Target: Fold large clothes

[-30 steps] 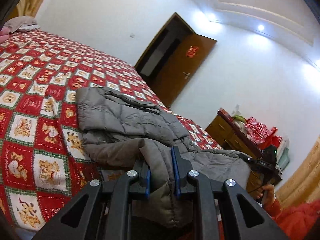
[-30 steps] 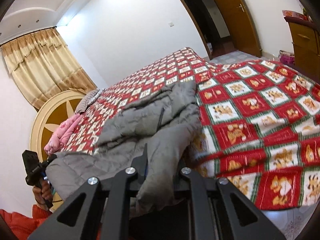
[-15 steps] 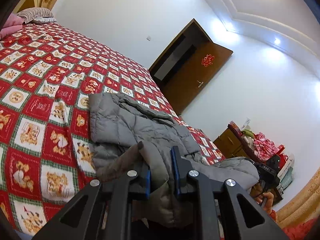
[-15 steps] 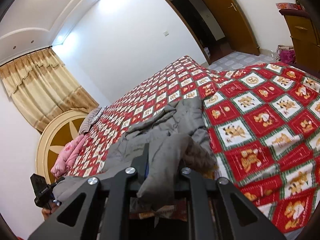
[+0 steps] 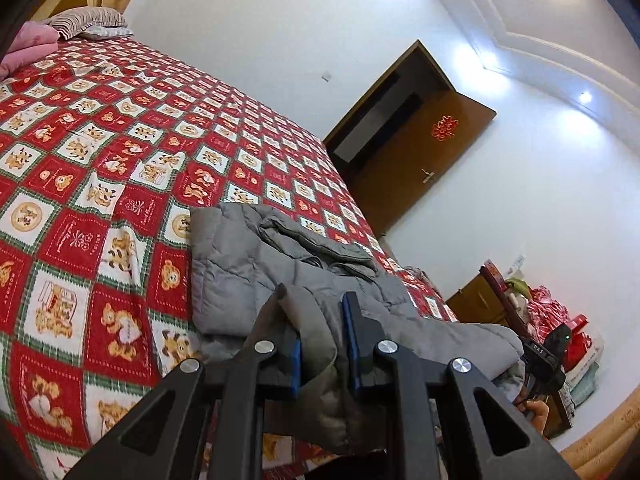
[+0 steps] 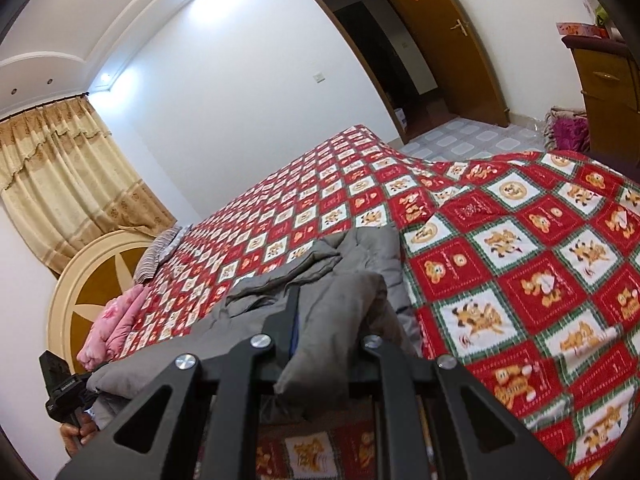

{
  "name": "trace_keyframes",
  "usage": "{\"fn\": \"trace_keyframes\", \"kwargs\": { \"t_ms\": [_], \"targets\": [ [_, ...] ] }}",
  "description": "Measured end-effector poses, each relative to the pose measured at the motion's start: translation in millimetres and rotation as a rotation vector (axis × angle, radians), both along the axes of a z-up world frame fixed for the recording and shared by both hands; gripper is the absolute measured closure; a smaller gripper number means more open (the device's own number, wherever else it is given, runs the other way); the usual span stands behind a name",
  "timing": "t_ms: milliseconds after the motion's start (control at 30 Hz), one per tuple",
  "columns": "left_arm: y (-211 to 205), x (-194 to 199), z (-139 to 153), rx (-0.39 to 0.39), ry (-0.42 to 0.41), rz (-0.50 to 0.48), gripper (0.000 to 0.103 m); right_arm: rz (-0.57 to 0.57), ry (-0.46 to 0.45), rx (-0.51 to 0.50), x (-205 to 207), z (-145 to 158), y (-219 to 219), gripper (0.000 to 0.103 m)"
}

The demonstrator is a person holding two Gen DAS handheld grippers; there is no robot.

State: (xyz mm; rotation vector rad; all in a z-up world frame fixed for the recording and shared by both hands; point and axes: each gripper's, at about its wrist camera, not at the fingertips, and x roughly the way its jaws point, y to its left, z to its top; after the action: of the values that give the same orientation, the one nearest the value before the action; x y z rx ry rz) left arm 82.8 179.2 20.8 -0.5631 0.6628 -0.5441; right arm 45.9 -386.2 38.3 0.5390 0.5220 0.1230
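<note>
Stretching wide beyond you, the bed (image 5: 120, 152) has open quilt to the far edge; your left gripper (image 5: 320, 344) and right gripper (image 6: 320, 332) jaws both pinch the grey padded jacket (image 5: 240, 264), bunched near the bed's near edge.

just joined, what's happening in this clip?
A person is folding a grey padded jacket on a bed with a red bear-print quilt. Each hand holds a tool: the left tool and the right tool are each clamped on a bunch of the jacket's near edge, lifted off the quilt. The far half of the jacket lies flat on the bed. The fold is in progress, not yet laid down. Pink bedding sits by the headboard.
</note>
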Motion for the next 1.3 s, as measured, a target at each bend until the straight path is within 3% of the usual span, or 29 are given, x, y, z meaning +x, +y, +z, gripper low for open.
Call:
{"fn": "trace_keyframes", "kwargs": {
  "t_ms": [633,767,1033,1300],
  "targets": [
    [-12.5,89.9,2.5,0.0,0.041,0.098,0.085,-0.065,0.026,-0.012,96.5,-1.2,1.5,0.087],
    [-17.0,112.5,4.9,0.029,0.042,0.125,0.085,-0.074,0.027,-0.028,120.9,1.1,5.1,0.087],
    [-28.9,163.6,-12.7,0.096,0.129,0.203,0.085,-0.095,0.071,-0.088,173.9,-10.9,15.6,0.087],
    [-40.4,210.0,-37.3,0.13,0.209,0.252,0.085,-0.125,0.161,-0.097,228.0,-43.8,15.1,0.087]
  ]
}}
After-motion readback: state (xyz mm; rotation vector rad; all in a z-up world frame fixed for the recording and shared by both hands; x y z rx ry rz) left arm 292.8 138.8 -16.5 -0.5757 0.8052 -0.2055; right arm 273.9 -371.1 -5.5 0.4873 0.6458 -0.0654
